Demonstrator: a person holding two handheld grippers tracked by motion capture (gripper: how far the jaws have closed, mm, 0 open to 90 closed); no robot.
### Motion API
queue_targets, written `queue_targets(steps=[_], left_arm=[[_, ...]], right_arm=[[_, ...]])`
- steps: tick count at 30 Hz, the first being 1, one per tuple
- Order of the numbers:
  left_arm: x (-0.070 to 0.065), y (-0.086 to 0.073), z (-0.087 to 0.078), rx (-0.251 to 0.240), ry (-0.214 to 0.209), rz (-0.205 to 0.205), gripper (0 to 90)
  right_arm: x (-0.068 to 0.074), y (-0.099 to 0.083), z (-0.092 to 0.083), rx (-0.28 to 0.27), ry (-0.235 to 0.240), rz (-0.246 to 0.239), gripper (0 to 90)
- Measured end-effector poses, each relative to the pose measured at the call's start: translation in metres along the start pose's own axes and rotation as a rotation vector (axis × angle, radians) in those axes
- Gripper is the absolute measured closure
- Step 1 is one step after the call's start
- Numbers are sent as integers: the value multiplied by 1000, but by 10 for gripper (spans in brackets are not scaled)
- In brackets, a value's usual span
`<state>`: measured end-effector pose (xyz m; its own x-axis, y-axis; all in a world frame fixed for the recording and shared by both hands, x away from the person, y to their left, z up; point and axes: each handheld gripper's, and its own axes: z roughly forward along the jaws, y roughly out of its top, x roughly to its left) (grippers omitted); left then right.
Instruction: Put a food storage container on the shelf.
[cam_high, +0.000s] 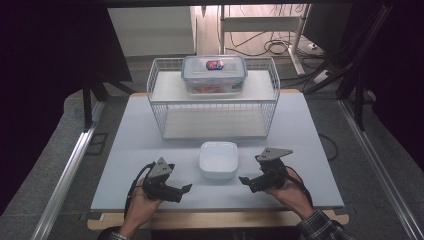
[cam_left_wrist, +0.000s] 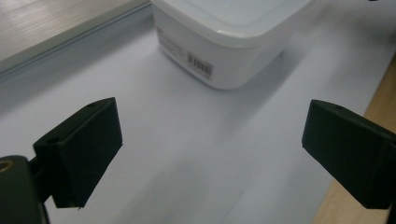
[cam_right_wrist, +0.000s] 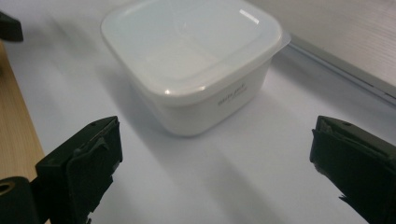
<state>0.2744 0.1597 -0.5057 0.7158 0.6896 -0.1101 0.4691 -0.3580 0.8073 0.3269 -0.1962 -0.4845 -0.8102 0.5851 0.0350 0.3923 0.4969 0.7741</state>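
Nearest the front edge of the white rectangular table top (cam_high: 300, 130), a person's two hands hold black two-jaw grippers, both pointing inward toward each other. The left gripper (cam_high: 187, 188) lies near the front-left part of the table; its jaws stand wide apart with only bare table between them. The right gripper (cam_high: 243, 180) lies toward the front-right, jaws likewise spread wide and holding nothing. The forearms are cut off by the bottom of the high view.

Between the two grippers, apart from both, stands the white square plastic container with rounded corners (cam_high: 218, 159), covered by a translucent lid (cam_right_wrist: 191, 44). A barcode sticker (cam_left_wrist: 200, 64) on one wall and small grey lettering (cam_right_wrist: 232, 95) on another are too small to read.

Farther back, a white wire rack (cam_high: 215, 107) stands toward the far edge. On its upper shelf sits a clear rectangular lidded box with clip latches (cam_high: 214, 75); its contents are indistinct.
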Motion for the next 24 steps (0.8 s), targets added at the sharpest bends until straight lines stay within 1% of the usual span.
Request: queue_targets(steps=[1,2,5,6,7,8,9,10,12,14,16,17,19,20,21,23,24], left_arm=[[1,4,1,-6,-9,-3,55],[2,8,2,-4,-9,-5,54],[5,20,8,18,-5,-13,38],[7,24,10,22,-17,-19,34],[9,27,11,12,-24,-32,36],[11,31,14,9,-44,-45,41],[11,31,14,9,-44,-45,46],[13,39,19,19,-54,-50,48],[13,46,24,31,-35,-21,72],[13,52,30,35,-27,-13,104],[15,57,36,32,-31,-11,135],[16,60,39,31,-31,-12,143],[18,64,46,24,-37,-26,166],[19,66,49,25,-43,-30,181],[20,67,52,28,-40,-33,194],[22,68,58,39,-39,-26,230],[23,68,60,44,-44,-37,239]], right_arm=[[-1,2,0,-7,7,15,22],[-1,4,0,-9,16,27,21],[-3,11,0,-9,39,43,14],[-2,13,0,-8,37,53,17],[-3,15,1,-4,35,57,28],[-3,16,2,1,42,59,33],[-4,18,2,5,43,63,38],[-4,20,3,14,42,63,46],[-4,23,6,42,36,56,56],[-7,26,8,53,32,68,94],[-9,29,11,59,39,80,160],[-10,31,12,63,33,84,188],[-13,35,16,63,31,95,236],[-14,36,19,64,29,99,250],[-15,38,22,66,25,101,268],[-17,41,28,77,25,102,282],[-18,42,31,80,22,103,288]])
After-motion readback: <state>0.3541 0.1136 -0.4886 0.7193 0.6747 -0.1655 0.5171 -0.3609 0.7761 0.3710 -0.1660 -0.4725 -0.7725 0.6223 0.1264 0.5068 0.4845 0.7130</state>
